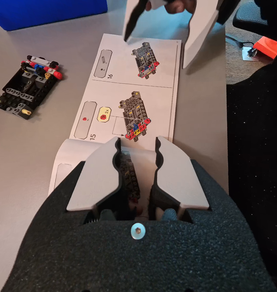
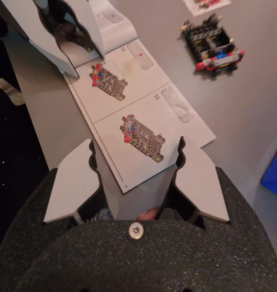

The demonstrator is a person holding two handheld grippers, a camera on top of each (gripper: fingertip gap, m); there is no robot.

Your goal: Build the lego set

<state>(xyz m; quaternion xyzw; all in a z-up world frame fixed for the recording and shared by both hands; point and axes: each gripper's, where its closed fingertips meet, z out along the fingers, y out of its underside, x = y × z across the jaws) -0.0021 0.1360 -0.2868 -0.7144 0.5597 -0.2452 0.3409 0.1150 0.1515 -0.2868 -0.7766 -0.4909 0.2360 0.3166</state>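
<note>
An open instruction booklet (image 1: pixel 161 98) lies on the grey table near its edge, with an earlier page curled up at the near end. My left gripper (image 1: pixel 137 139) is open and hovers over that curled page, holding nothing. My right gripper (image 2: pixel 136 139) is open and empty above the booklet's (image 2: pixel 144 165) opposite end. Each gripper also shows in the other's view: the right one in the left wrist view (image 1: pixel 155 52), the left one in the right wrist view (image 2: pixel 90 66). The part-built lego car chassis (image 1: pixel 30 85), black with red, blue and grey pieces, sits apart from the booklet; it also shows in the right wrist view (image 2: pixel 212 47).
A blue box (image 1: pixel 47 11) stands at the far side of the table and shows in the right wrist view too (image 2: pixel 275 173). The table edge (image 1: pixel 226 126) runs along the booklet, with dark floor beyond. An orange object (image 1: pixel 267 46) lies on the floor. A printed sheet (image 2: pixel 207 6) lies past the chassis.
</note>
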